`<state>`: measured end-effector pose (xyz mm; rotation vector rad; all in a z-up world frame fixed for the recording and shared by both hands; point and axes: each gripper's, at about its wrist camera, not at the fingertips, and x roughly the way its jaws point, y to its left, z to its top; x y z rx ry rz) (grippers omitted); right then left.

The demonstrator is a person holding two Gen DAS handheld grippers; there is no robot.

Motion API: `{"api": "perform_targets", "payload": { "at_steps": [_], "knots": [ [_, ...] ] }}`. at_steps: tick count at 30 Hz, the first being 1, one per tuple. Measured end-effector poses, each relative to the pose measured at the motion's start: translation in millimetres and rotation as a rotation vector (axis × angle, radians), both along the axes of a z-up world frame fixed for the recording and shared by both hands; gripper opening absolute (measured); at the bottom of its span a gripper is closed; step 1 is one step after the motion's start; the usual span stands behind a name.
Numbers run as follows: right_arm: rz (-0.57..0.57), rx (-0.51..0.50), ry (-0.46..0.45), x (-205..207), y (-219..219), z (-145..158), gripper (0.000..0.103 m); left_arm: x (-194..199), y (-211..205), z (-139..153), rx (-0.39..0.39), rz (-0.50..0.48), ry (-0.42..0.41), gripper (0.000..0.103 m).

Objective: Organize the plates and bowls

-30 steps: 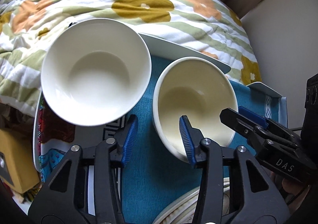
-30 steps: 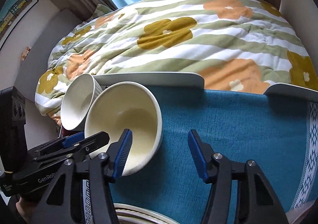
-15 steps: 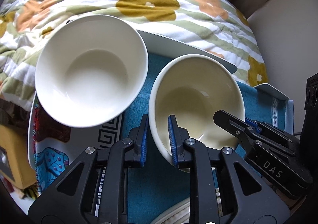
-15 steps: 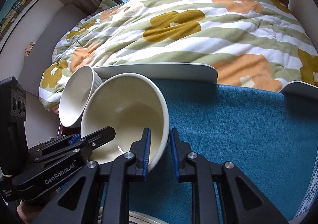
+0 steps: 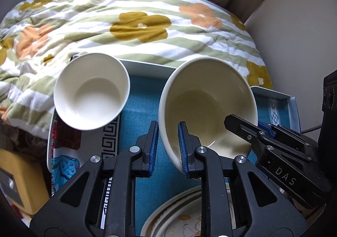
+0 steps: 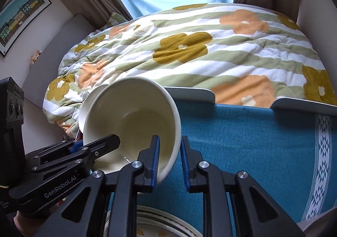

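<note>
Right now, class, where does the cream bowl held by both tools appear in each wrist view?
Left wrist: cream bowl, centre-right, beside a smaller white bowl.
Right wrist: cream bowl, centre-left, mostly hiding that white bowl.
Shared landmark: the floral quilt behind.

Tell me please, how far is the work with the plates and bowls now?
Done: plates lie stacked at the near edge of the blue cloth. In hand: the left gripper and right gripper each clamp opposite rims of the cream bowl. Left: the white bowl sits apart, not yet nested.
</note>
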<state>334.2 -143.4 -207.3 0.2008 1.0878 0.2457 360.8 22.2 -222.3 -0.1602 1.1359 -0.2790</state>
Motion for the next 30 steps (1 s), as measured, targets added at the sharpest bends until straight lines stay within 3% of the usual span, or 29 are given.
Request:
{"api": "perform_targets", "payload": {
  "at_steps": [9, 15, 21, 30],
  "knots": [
    [-0.137, 0.007, -0.066, -59, -42, 58, 0.018, -50, -47, 66, -0.016, -0.151, -0.076, 0.017],
    [-0.169, -0.003, -0.113, -106, -84, 85, 0.018, -94, -97, 89, -0.019, -0.198, -0.108, 0.017],
    [-0.177, -0.009, -0.099, -150, -141, 84, 0.018, -141, -159, 84, -0.015, -0.214, -0.082, 0.017],
    [-0.166, -0.028, -0.014, -197, -223, 62, 0.018, -187, -247, 42, -0.001, -0.243, 0.041, 0.017]
  ]
}}
